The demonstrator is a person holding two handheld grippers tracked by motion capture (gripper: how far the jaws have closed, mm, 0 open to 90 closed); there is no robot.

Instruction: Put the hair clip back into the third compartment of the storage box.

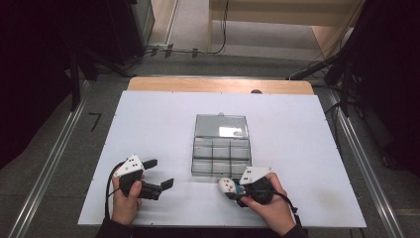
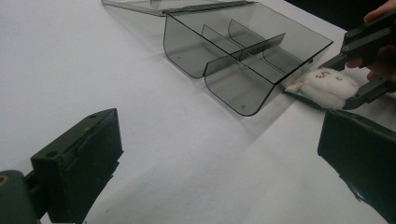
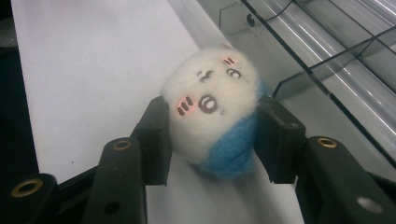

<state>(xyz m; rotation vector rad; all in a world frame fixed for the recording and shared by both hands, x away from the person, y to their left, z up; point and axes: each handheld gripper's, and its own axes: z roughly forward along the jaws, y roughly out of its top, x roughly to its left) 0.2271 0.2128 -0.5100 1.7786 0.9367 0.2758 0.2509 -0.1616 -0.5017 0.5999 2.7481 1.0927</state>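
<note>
A small white plush toy (image 3: 212, 112) with a drawn face and a blue lower part sits between the jaws of my right gripper (image 3: 215, 135), which is shut on it. In the high view the toy (image 1: 227, 185) is just in front of the clear divided box (image 1: 221, 156), near its front left corner, with my right gripper (image 1: 233, 188) low over the table. The left gripper view shows the toy (image 2: 327, 86) beside the box (image 2: 243, 51). My left gripper (image 1: 159, 173) stands open to the left of the box, nothing between its jaws.
The box's clear lid (image 1: 221, 126) lies open flat behind it. The white table top (image 1: 148, 124) has bare room to the left and right of the box. Its wooden far edge (image 1: 218, 85) and dark stands lie beyond.
</note>
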